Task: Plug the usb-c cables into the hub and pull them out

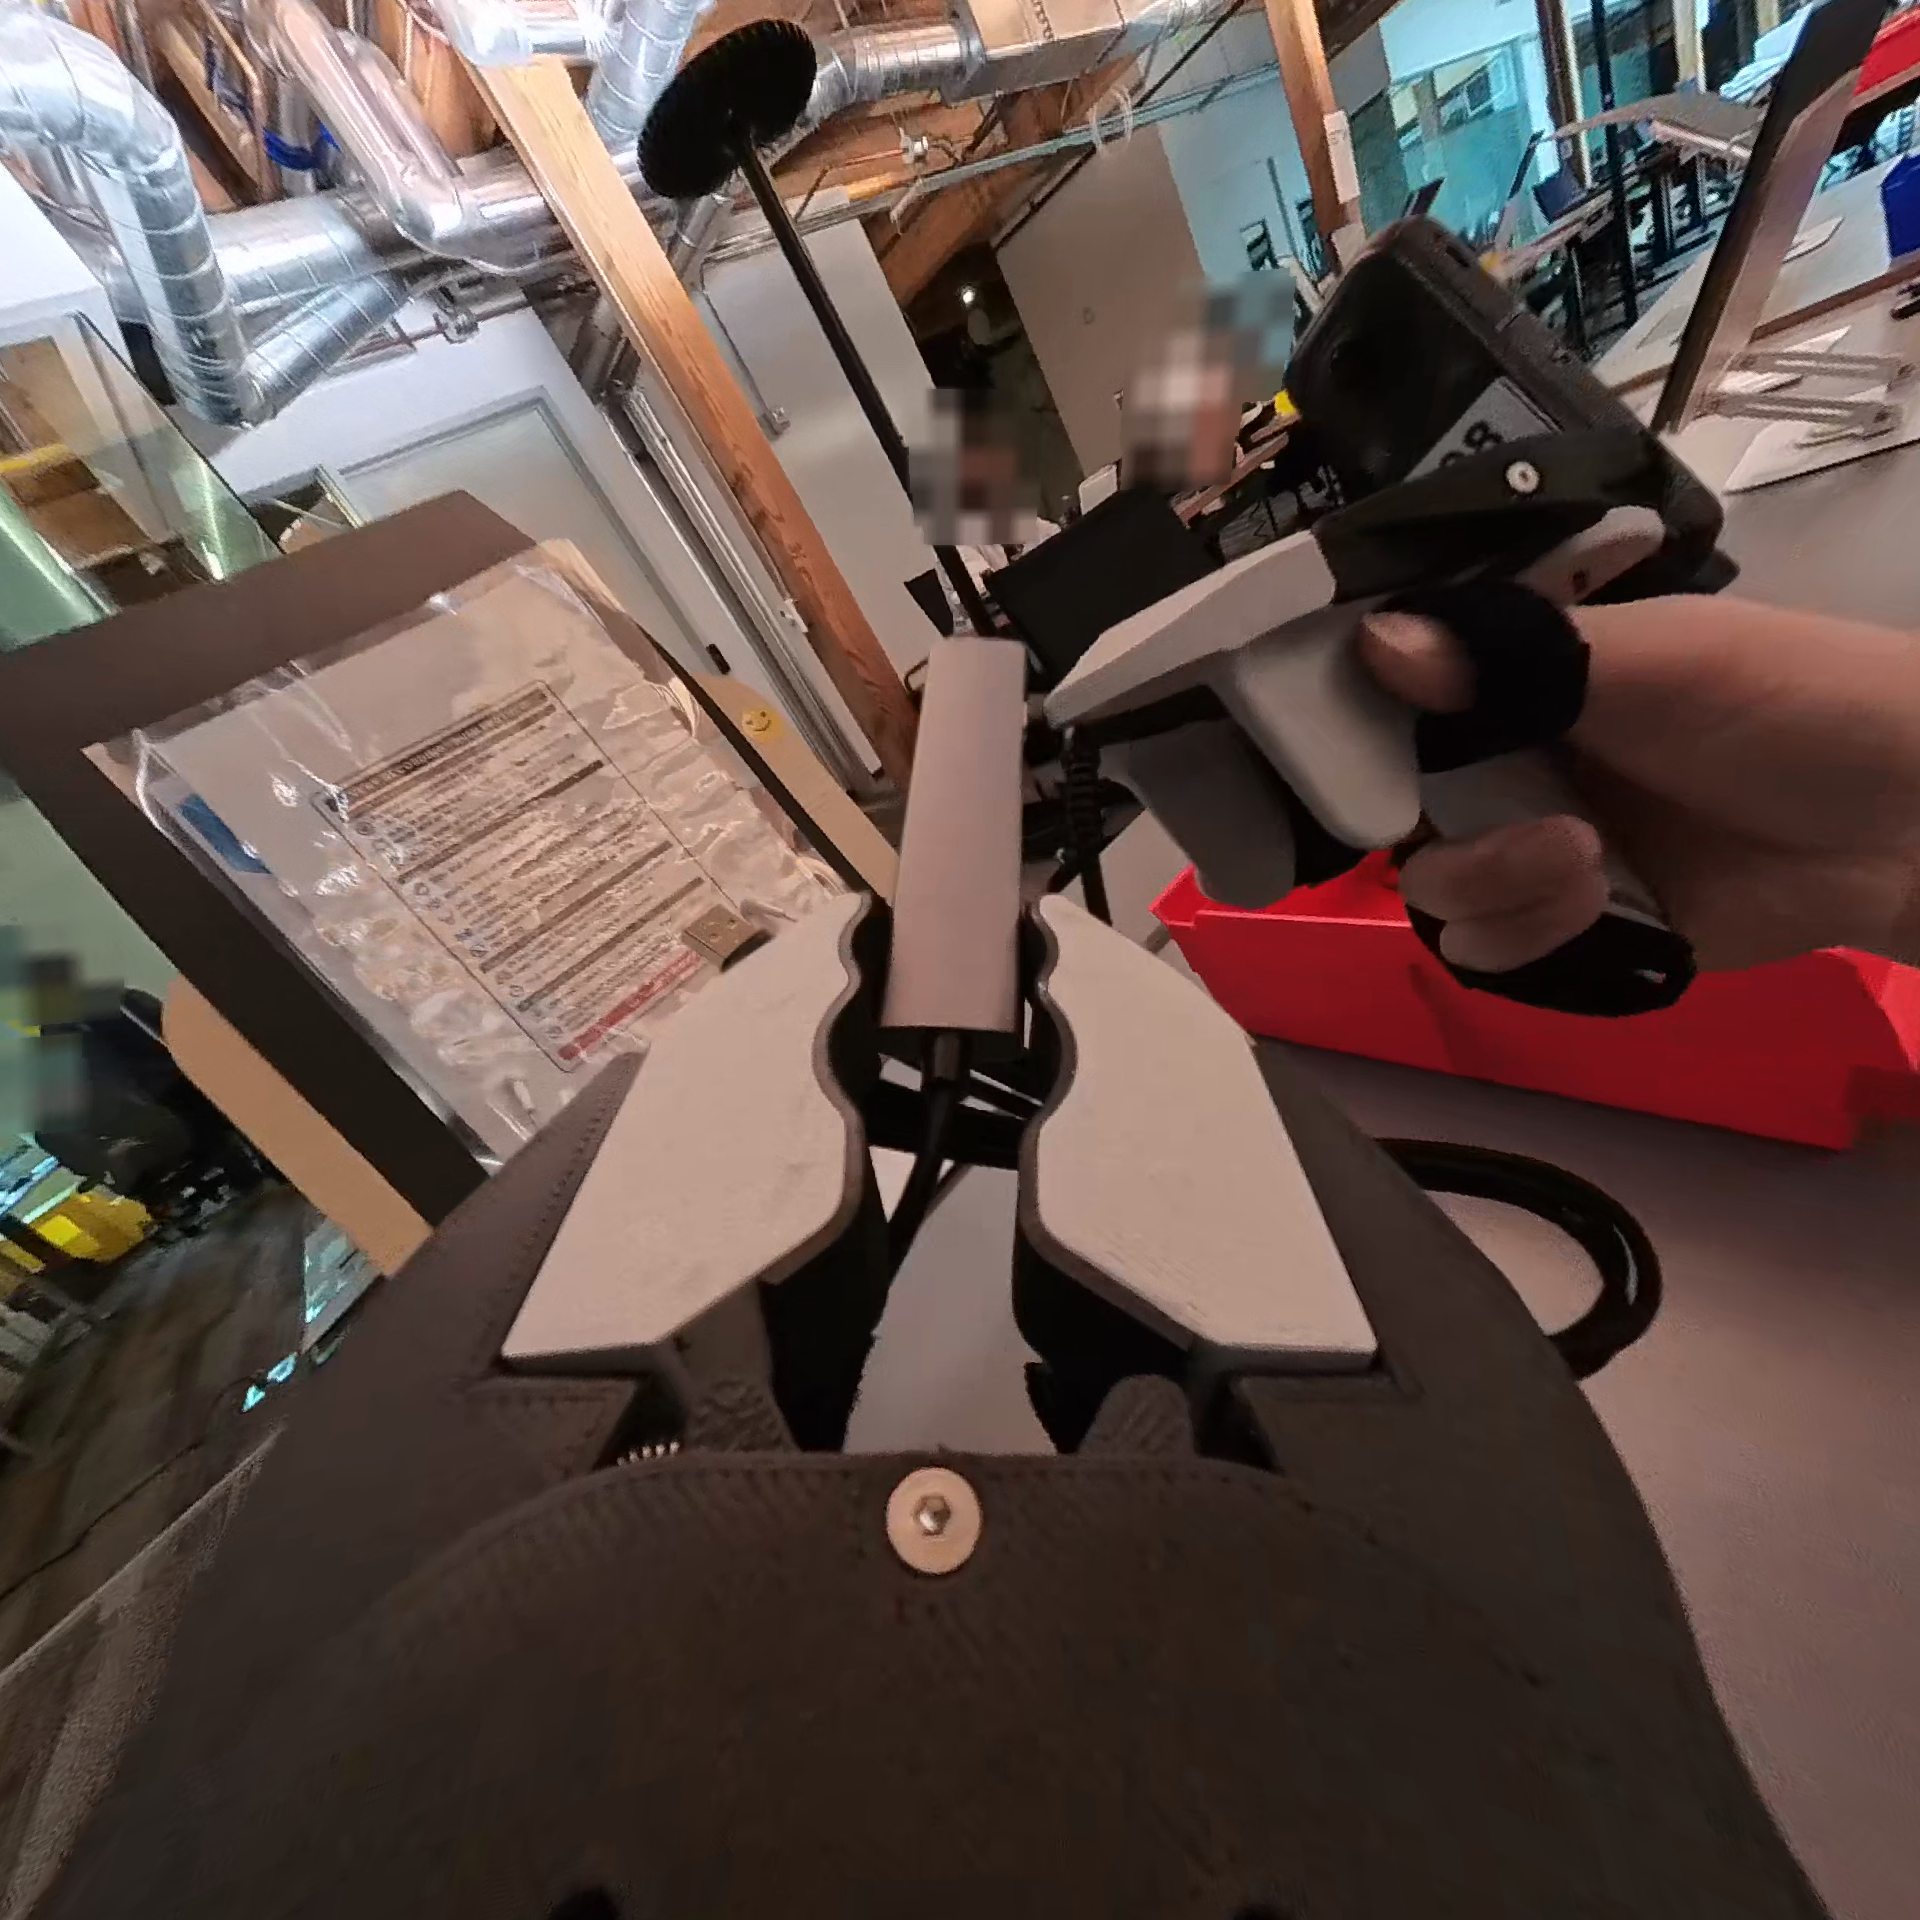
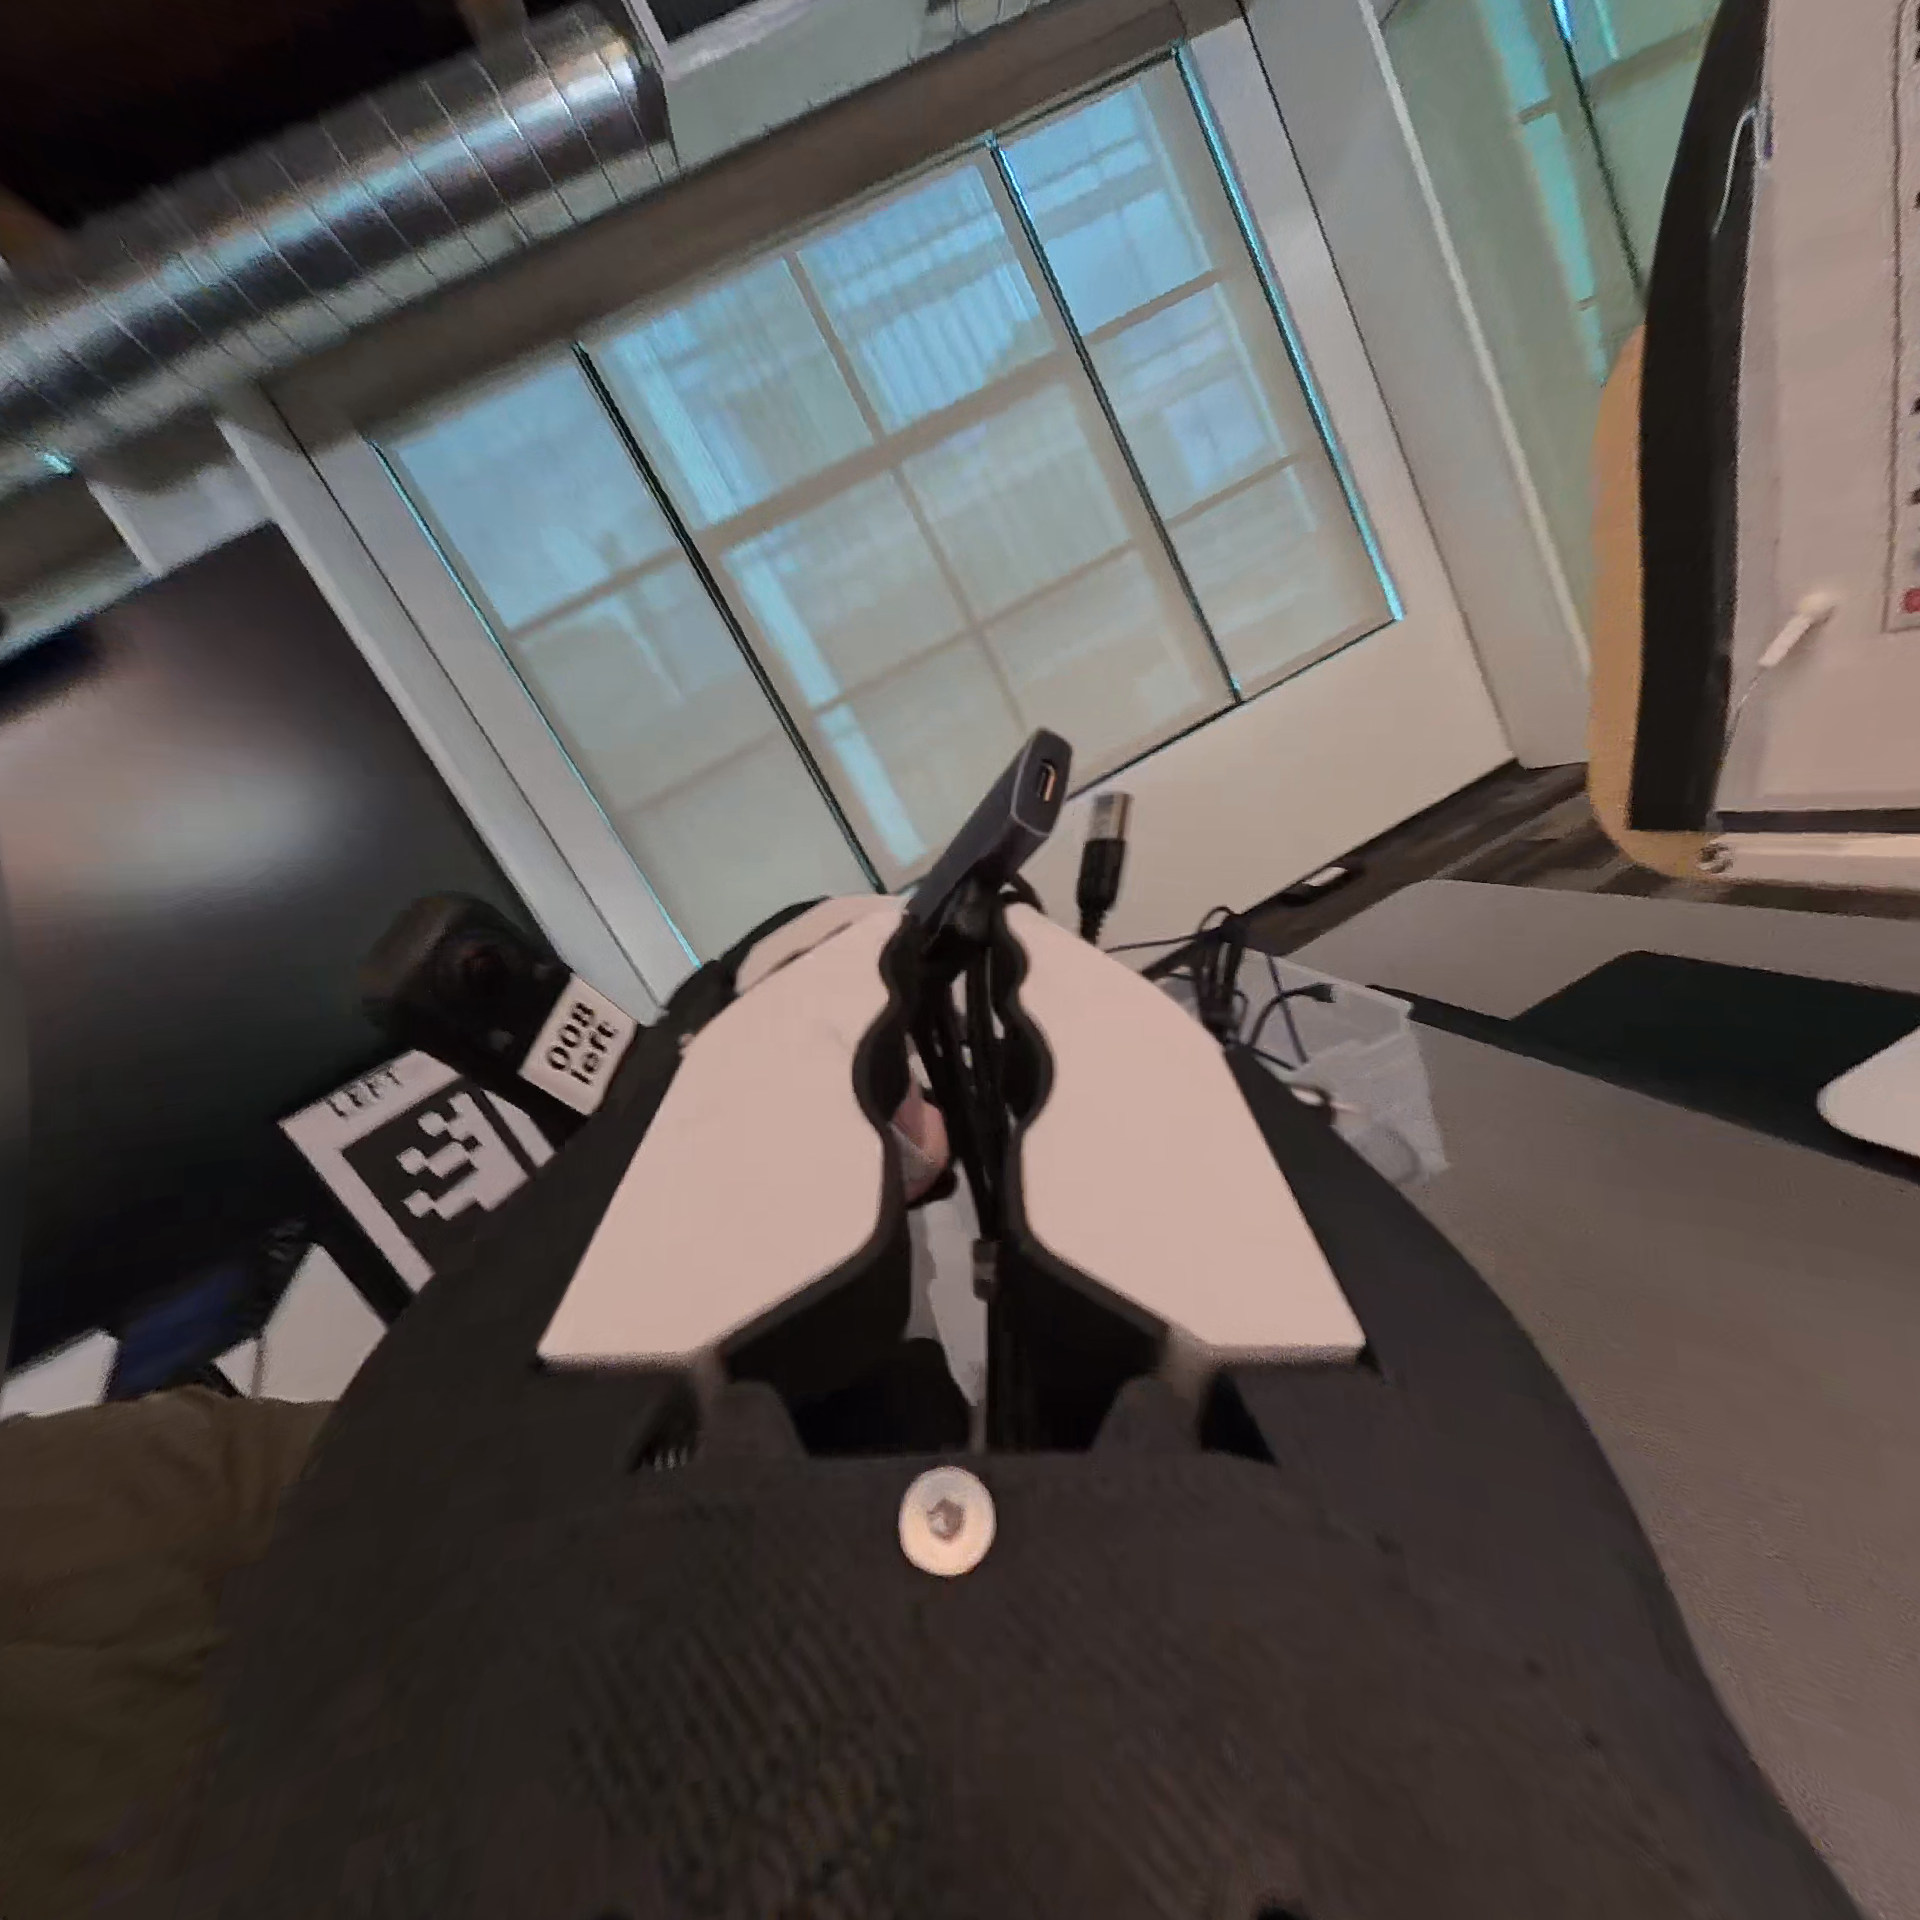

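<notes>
My left gripper (image 1: 951,935) is shut on a long grey hub (image 1: 956,810), which points forward and up out of the fingertips. A black cable (image 1: 940,1070) leaves the hub's near end. My right gripper (image 1: 1060,717), held by a hand (image 1: 1714,790), sits just right of the hub's far part. In the right wrist view my right gripper (image 2: 961,925) is shut on black cables (image 2: 977,1101). The hub (image 2: 987,831) rises beyond its tips, with an open port on its end. A cable plug (image 2: 1103,831) stands just right of that end, apart from it.
A red bin (image 1: 1558,1029) lies on the grey table (image 1: 1714,1455) to the right. A black cable loop (image 1: 1605,1257) lies in front of it. A dark-framed panel with a plastic-wrapped sheet (image 1: 416,790) stands at the left. A clear box of cables (image 2: 1340,1039) sits at the table edge.
</notes>
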The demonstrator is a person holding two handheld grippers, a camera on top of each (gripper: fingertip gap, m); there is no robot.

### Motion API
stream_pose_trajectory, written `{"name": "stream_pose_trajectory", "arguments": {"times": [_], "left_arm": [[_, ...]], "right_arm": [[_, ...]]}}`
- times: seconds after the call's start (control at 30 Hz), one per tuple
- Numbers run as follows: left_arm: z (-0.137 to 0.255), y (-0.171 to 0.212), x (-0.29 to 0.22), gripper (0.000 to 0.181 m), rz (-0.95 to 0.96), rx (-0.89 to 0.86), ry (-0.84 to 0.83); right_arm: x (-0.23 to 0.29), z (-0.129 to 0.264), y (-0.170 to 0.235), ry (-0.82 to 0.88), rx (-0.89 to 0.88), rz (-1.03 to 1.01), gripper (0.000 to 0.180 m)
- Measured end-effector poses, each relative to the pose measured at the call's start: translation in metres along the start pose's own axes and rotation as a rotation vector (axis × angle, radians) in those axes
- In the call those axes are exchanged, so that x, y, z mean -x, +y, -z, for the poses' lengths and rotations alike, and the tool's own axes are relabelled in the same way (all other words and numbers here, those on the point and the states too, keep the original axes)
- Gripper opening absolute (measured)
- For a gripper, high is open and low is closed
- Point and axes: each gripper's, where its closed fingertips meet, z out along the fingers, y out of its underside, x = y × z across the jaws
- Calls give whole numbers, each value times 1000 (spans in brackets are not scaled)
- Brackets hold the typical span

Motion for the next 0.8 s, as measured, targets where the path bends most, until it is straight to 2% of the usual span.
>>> {"name": "stream_pose_trajectory", "arguments": {"times": [0.1,0.23,0.3,0.43,0.53,0.6,0.8], "left_arm": [[-6,15,-8,24,75,81,81],[-6,20,-22,43,265,136,249],[-4,18,-20,43,313,124,281],[6,17,-32,40,345,111,468],[23,5,-44,24,411,26,669],[28,1,-45,13,444,-12,725],[31,2,-49,10,419,-40,781]], "right_arm": [[0,4,1,-37,38,-10,5],[-5,3,16,52,179,237,8],[-4,0,25,74,242,330,8],[17,-3,41,-44,330,451,8],[30,-3,49,-110,378,483,8],[38,-3,52,-155,379,482,8],[41,-5,58,-186,381,520,8]]}}
